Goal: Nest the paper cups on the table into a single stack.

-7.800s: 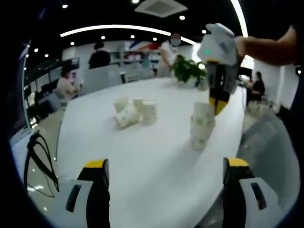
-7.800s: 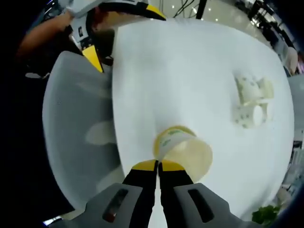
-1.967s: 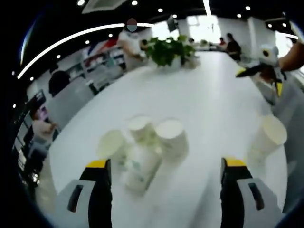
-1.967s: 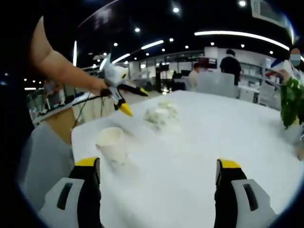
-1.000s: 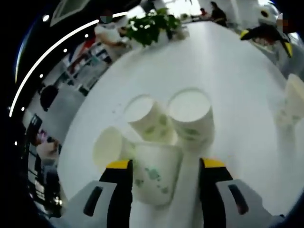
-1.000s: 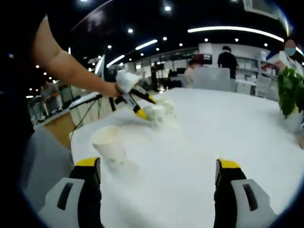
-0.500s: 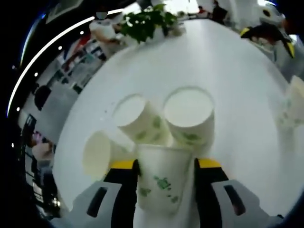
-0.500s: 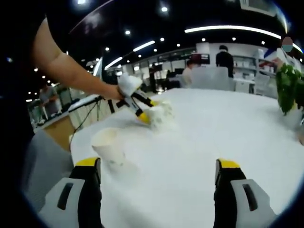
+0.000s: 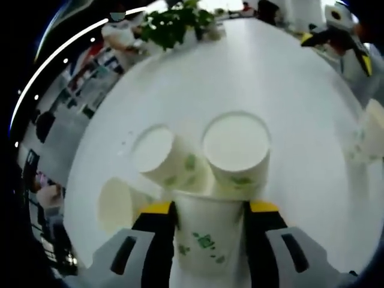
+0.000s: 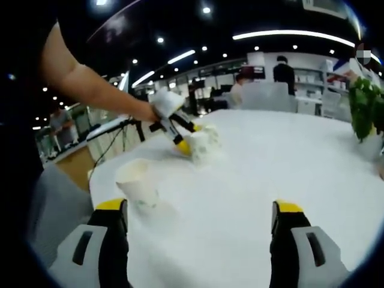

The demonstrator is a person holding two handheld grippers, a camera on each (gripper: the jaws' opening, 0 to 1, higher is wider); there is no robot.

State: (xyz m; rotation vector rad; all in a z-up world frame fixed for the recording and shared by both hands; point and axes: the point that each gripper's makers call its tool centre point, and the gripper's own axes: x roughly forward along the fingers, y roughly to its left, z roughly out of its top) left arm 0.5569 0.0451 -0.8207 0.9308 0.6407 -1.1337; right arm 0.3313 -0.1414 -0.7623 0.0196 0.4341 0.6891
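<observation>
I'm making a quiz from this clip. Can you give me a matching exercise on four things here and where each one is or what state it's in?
Things:
1. lying cup
2. wide upright cup
3. cup stack
4. right tool

States:
A. open, nothing held
B. alone near the table edge
C. between the left tool's jaws
D. standing, mouth up, just beyond the gripped cup

Pairs: 1-C, 2-D, 3-B, 4-A

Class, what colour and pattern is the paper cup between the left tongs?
White with small green prints; the paper cup shows best in the left gripper view.
</observation>
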